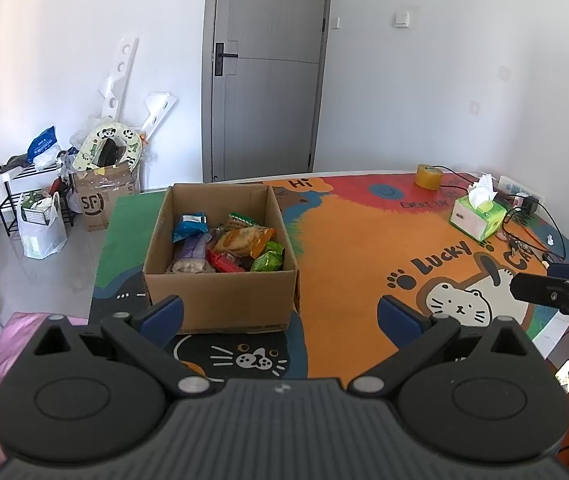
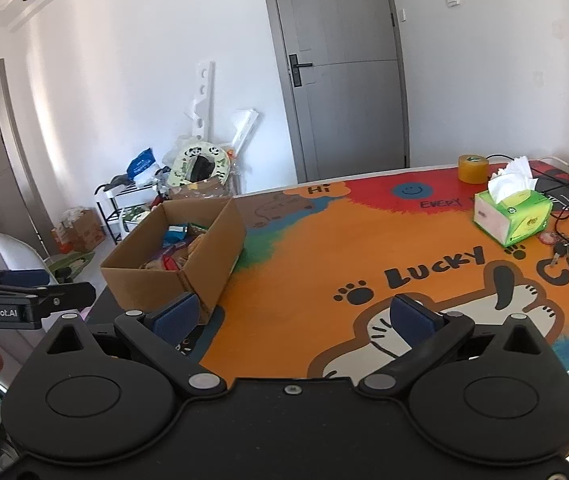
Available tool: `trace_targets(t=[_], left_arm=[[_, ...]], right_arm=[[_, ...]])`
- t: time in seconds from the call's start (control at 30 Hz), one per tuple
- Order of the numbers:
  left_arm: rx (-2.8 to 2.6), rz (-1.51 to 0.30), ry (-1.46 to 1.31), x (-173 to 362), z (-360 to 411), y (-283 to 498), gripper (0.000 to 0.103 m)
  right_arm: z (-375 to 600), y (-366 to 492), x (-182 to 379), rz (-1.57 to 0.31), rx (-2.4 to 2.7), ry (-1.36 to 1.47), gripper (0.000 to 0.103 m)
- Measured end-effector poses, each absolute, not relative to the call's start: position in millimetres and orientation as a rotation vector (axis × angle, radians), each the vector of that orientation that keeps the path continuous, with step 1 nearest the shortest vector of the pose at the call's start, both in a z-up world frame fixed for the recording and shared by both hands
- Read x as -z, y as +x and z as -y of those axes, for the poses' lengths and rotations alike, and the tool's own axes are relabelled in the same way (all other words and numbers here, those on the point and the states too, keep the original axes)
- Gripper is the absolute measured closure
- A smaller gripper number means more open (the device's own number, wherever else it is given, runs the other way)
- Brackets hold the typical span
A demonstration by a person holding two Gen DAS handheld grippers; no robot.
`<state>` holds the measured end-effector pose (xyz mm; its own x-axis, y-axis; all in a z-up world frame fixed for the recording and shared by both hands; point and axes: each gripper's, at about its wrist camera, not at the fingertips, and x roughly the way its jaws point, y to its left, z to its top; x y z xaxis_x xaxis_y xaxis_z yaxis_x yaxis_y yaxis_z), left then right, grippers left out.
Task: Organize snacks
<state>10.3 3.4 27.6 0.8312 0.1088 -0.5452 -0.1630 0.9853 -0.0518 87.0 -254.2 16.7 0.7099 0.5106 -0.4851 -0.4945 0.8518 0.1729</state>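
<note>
1. An open cardboard box [image 1: 220, 280] stands near the left end of a table [image 1: 348, 264] covered by a colourful cartoon mat.
2. Snacks [image 1: 230, 246] in bright wrappers lie jumbled inside the box, pointing different ways; no shared long axis can be made out.
3. The left gripper [image 1: 280, 314] hovers just in front of the box's near wall, jaws spread wide and empty. The box sits ahead of the gap, closer to the left finger.
4. The right gripper [image 2: 292, 316] hangs over bare mat, jaws wide apart and empty. The box [image 2: 176, 256] lies ahead and to its left, turned corner-on.
5. A tissue box [image 2: 514, 214] and tape roll [image 2: 473, 168] sit at the far right.
</note>
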Motion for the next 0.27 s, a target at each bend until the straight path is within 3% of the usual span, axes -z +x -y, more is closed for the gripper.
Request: trace_targets(t=[0.27], left_arm=[[-0.149,-0.568,-0.097,-27.9,-4.1,9.2,0.001]], right_arm=[[254.9,89.0,-15.8,-0.551,-0.548,0.034,0.000]])
